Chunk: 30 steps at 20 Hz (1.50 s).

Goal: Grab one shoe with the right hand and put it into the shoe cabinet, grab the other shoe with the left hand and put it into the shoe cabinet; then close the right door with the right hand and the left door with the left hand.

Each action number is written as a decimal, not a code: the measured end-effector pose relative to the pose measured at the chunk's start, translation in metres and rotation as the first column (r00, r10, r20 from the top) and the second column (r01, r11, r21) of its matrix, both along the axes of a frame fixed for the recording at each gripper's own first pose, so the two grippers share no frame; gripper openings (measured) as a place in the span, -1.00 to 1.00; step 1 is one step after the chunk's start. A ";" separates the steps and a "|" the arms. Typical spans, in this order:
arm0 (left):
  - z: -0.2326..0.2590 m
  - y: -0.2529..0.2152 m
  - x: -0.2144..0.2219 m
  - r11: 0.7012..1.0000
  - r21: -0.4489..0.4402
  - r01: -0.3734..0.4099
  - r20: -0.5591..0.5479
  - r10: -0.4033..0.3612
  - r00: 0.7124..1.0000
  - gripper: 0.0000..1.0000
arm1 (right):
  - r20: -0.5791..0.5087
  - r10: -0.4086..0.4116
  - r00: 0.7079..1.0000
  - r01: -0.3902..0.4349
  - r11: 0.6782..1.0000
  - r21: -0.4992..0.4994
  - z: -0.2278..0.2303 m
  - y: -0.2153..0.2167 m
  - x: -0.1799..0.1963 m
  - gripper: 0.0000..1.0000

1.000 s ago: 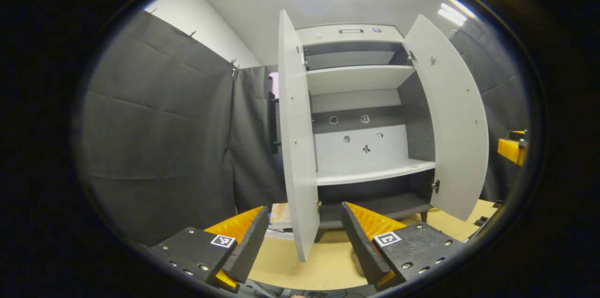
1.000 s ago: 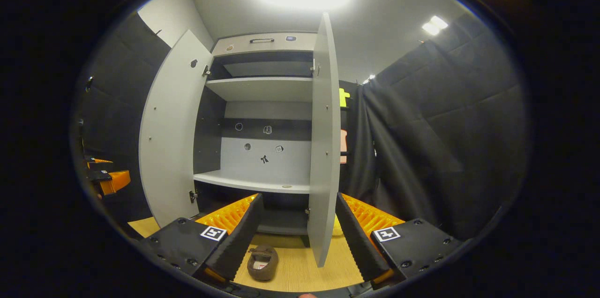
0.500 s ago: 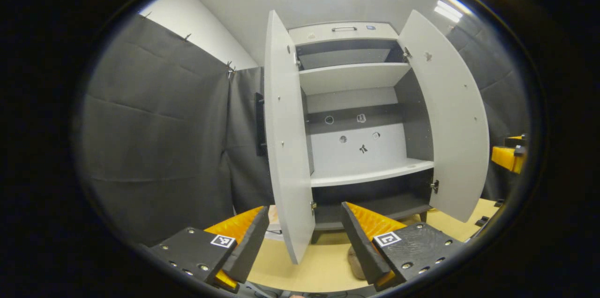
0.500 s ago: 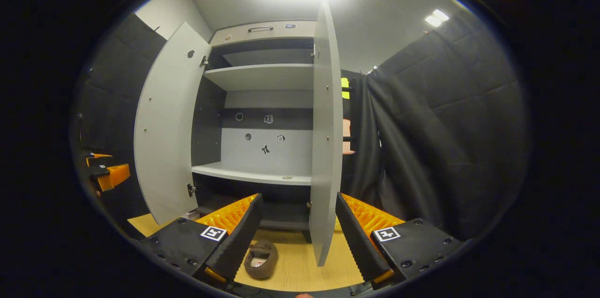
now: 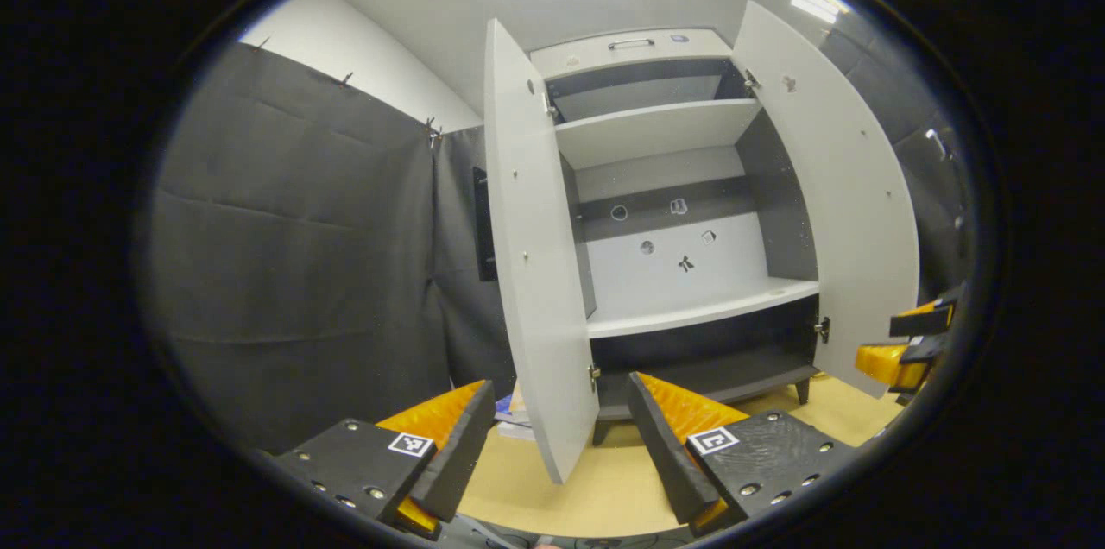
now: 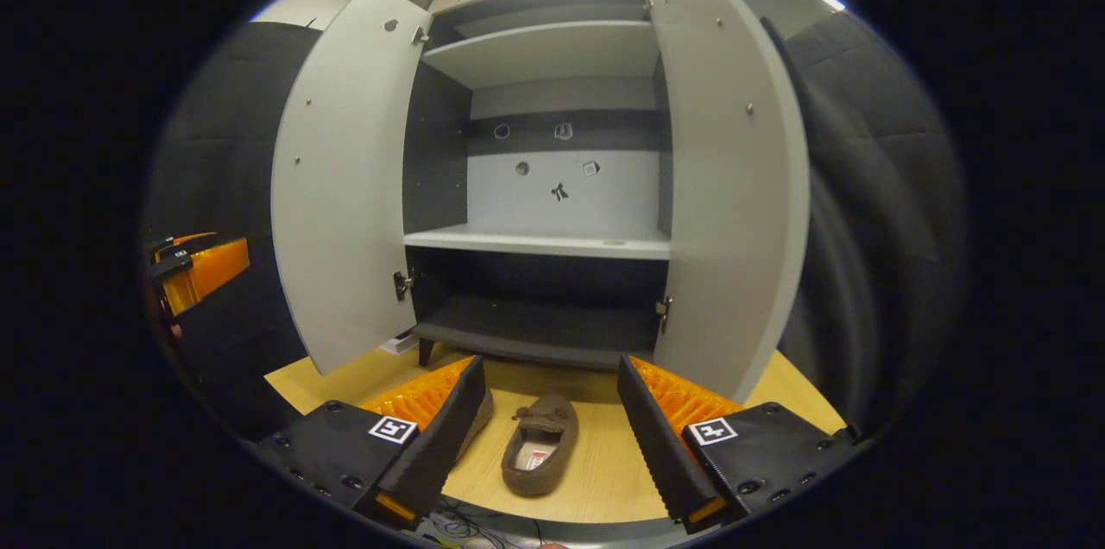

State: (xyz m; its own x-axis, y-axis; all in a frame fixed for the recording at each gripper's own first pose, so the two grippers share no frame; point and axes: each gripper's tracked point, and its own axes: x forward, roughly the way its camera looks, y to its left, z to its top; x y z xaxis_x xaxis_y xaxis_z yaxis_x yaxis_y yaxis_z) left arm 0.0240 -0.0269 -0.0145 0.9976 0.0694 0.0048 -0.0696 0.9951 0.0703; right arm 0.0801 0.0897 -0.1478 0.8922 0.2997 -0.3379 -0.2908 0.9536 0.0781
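The right gripper has tipped down — jaws spread, empty — framing a brown slipper between its fingers; left gripper spread, idle.

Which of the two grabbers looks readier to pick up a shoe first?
Probably the right gripper: its open fingers frame the brown shoe on the floor before the cabinet. The left gripper faces a door edge.
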 end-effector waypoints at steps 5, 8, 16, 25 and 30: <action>-0.012 0.020 0.026 1.000 0.000 -0.014 -0.026 0.014 1.000 0.82 | -0.188 0.072 0.980 -0.074 0.997 -0.007 -0.074 0.041 0.015 0.97; -0.021 0.034 0.032 1.000 -0.006 -0.030 -0.039 0.030 0.999 0.82 | -0.298 0.111 0.948 -0.115 0.993 0.002 -0.111 0.057 0.016 0.97; -0.052 0.063 0.026 0.996 0.028 -0.084 -0.109 0.087 0.990 0.82 | -0.477 0.107 0.872 -0.138 0.990 -0.031 -0.179 0.081 0.034 0.86; -0.054 0.061 0.025 0.996 0.026 -0.089 -0.120 0.091 0.989 0.82 | -0.629 0.075 0.774 -0.178 0.979 -0.102 -0.234 0.084 0.033 0.24; -0.050 0.053 0.025 0.997 0.017 -0.079 -0.109 0.081 0.991 0.82 | -0.638 0.081 0.766 -0.197 0.974 -0.113 -0.227 0.077 0.033 -0.86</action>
